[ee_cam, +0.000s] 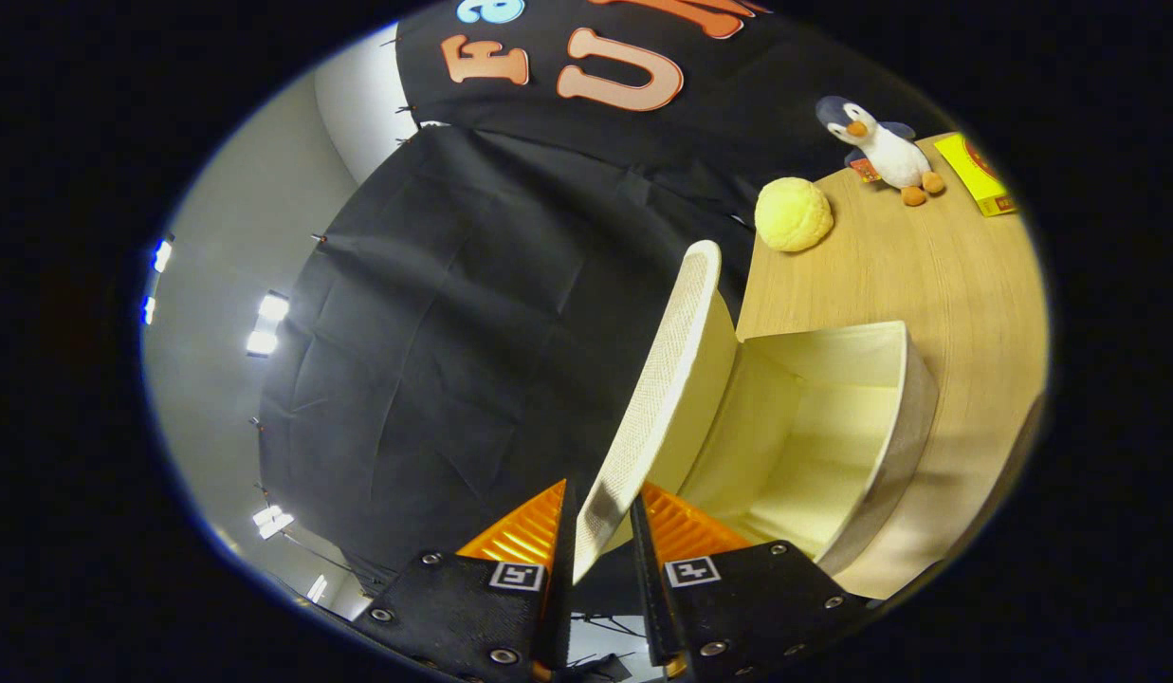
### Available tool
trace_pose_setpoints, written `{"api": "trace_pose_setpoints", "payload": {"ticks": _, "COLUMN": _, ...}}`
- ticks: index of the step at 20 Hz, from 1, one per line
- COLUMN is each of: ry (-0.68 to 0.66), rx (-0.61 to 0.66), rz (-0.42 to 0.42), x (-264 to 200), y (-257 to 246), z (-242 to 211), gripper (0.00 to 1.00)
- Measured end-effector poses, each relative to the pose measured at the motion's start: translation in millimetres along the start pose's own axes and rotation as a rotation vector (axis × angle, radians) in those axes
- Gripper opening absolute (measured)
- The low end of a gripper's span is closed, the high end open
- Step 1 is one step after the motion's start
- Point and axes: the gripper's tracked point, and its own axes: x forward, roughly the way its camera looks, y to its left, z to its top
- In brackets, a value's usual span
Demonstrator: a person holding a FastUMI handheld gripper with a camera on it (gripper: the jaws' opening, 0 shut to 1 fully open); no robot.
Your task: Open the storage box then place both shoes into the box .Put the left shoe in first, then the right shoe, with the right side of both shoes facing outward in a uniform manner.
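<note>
On the wooden tabletop (937, 285) the storage box (833, 446) stands open and empty, its lid (657, 398) pinched between the 2 fingers of the claw (600, 517); a slipping grip would likely drop the lid shut.

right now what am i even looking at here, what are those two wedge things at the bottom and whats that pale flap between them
The camera rides on a hand-held grasping tool and looks forward along its two fingers, which are the wedges you see. A person carries the tool; there is no robot arm. The wide lens bends everything, and the whole scene looks tilted.

The pale flap is the lid of a storage box. Both fingers press on the lid's edge, and the lid is swung up, so the box stands open and looks empty inside.

The box sits on a wooden table. Beyond it lie a yellow round bun-like thing, a plush penguin and a flat yellow packet. Behind hangs the booth's black cloth wall.
</note>
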Motion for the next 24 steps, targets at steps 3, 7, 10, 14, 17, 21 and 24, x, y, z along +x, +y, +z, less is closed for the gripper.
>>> {"api": "trace_pose_setpoints", "payload": {"ticks": 3, "ry": -0.039, "rx": -0.031, "rz": 0.011, "x": 32, "y": 28, "z": 8, "gripper": 0.2}}
{"api": "trace_pose_setpoints", "payload": {"ticks": 7, "ry": -0.045, "rx": -0.005, "rz": 0.0, "x": 90, "y": 53, "z": 8, "gripper": 0.16}}
{"api": "trace_pose_setpoints", "payload": {"ticks": 10, "ry": -0.036, "rx": 0.011, "rz": -0.019, "x": 132, "y": 66, "z": 5, "gripper": 0.16}}
{"api": "trace_pose_setpoints", "payload": {"ticks": 14, "ry": 0.023, "rx": -0.034, "rz": -0.047, "x": 161, "y": 67, "z": -11, "gripper": 0.52}}
{"api": "trace_pose_setpoints", "payload": {"ticks": 17, "ry": 0.01, "rx": -0.071, "rz": -0.089, "x": 153, "y": 55, "z": -8, "gripper": 0.75}}
{"api": "trace_pose_setpoints", "payload": {"ticks": 21, "ry": -0.033, "rx": -0.137, "rz": -0.2, "x": 109, "y": 13, "z": 11, "gripper": 0.8}}
{"api": "trace_pose_setpoints", "payload": {"ticks": 24, "ry": -0.088, "rx": -0.193, "rz": -0.341, "x": 55, "y": -45, "z": 23, "gripper": 0.83}}
